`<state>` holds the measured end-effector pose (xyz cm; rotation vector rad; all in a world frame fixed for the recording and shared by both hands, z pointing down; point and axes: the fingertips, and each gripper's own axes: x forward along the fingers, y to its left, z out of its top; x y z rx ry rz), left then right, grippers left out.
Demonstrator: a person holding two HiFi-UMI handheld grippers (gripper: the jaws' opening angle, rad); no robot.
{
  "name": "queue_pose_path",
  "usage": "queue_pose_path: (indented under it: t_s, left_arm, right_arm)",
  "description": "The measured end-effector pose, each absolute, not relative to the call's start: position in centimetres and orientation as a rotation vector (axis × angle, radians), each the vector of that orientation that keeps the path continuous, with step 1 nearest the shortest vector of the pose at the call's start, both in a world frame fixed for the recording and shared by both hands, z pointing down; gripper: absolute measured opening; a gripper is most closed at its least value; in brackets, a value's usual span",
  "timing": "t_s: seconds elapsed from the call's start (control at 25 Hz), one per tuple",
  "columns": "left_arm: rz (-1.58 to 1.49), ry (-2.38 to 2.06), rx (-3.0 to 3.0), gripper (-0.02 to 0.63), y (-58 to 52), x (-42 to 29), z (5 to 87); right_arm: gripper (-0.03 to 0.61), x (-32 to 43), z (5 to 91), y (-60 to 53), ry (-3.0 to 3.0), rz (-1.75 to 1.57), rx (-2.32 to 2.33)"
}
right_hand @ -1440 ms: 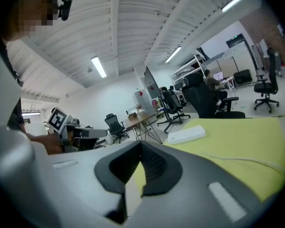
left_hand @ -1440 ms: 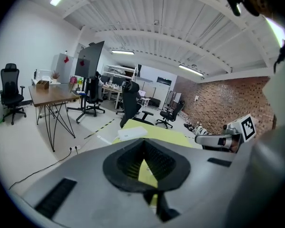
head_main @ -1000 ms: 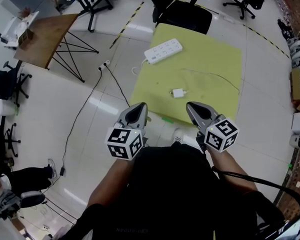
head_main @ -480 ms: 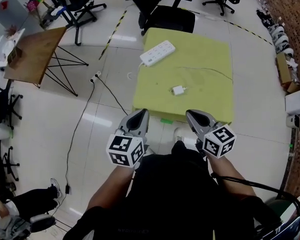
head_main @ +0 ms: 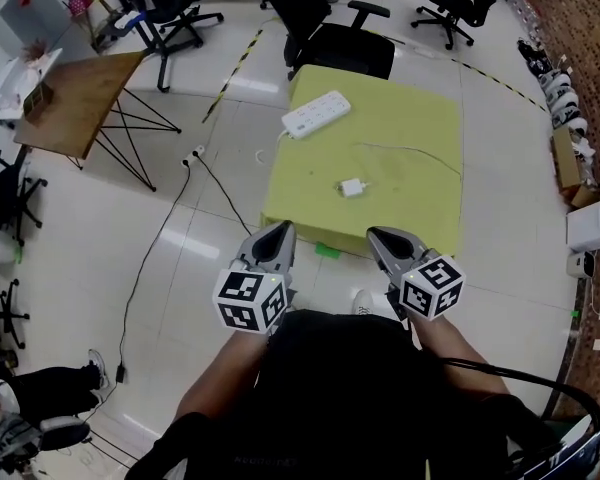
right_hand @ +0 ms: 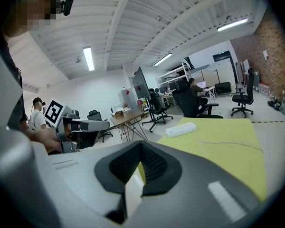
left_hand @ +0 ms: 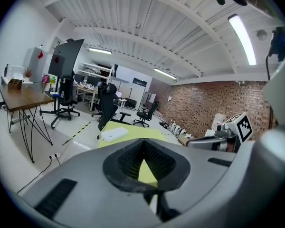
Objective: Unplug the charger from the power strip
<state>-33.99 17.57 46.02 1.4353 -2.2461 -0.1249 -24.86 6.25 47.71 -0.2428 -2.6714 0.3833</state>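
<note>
A white power strip [head_main: 315, 114] lies at the far left of a yellow-green table [head_main: 420, 208]. It shows too in the left gripper view [left_hand: 114, 134] and the right gripper view [right_hand: 180, 129]. A small white charger [head_main: 352, 187] rests on the table's middle, apart from the strip, and its thin cable [head_main: 410, 151] curves off to the right. My left gripper [head_main: 279, 231] and right gripper [head_main: 378, 236] hover side by side at the table's near edge. Both are shut and hold nothing.
A wooden table [head_main: 80, 93] on thin black legs stands at the left. Black office chairs [head_main: 340, 43] sit behind the yellow-green table. A dark cable [head_main: 165, 228] runs over the white floor from a floor socket [head_main: 193, 155]. Boxes [head_main: 592, 223] line the right wall.
Both grippers have drawn back a little from over the table's near edge, still shut. The head view has shifted, so more floor shows in front of the table.
</note>
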Motion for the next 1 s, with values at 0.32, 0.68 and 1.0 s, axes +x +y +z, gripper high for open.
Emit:
queue_pose_path:
  t_s: [0.32,0.68,1.0]
  left_arm:
    - [-0.158,-2.3,1.373,0.005,15.9,-32.1,46.2]
    - [-0.083,-2.283,1.385,0.005,15.1,-31.0,46.1]
    - [-0.031,-2.248,1.443,0.005,14.9,-31.3,46.7]
  right_arm:
    - [0.002,-23.6,48.1,4.8,-2.657,0.338,-0.34]
    - [0.002,-23.1,48.4,3.9,-2.675,0.393,-0.336]
    - [0.002,-23.3,48.2,5.0,-2.697,0.414,-0.326]
